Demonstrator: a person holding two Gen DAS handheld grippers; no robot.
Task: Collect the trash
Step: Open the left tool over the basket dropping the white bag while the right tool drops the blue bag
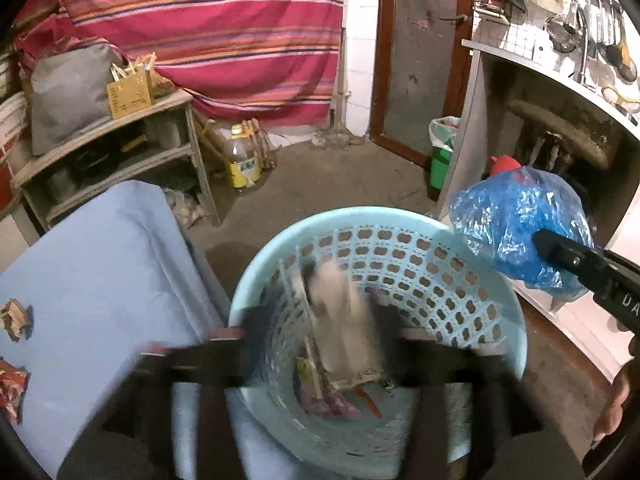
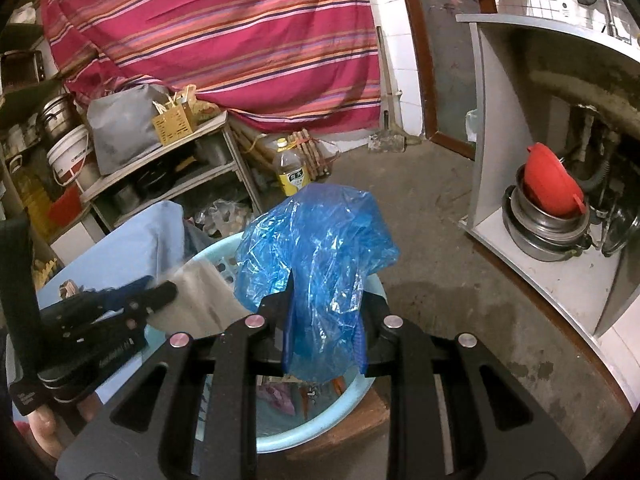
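A pale blue perforated basket sits below both grippers with wrappers in its bottom. My left gripper is open above it, blurred, with a pale sheet of paper loose between its fingers and over the basket. In the right wrist view the left gripper is at the left, its tips beside that paper. My right gripper is shut on a crumpled blue plastic bag, held over the basket's right rim. Two crumpled wrappers lie on the blue cloth.
The basket rests on a brown stool beside the cloth-covered table. A wooden shelf and a yellow oil bottle stand behind. A green lined bin is by the door. An open cabinet on the right holds steel pots and a red bowl.
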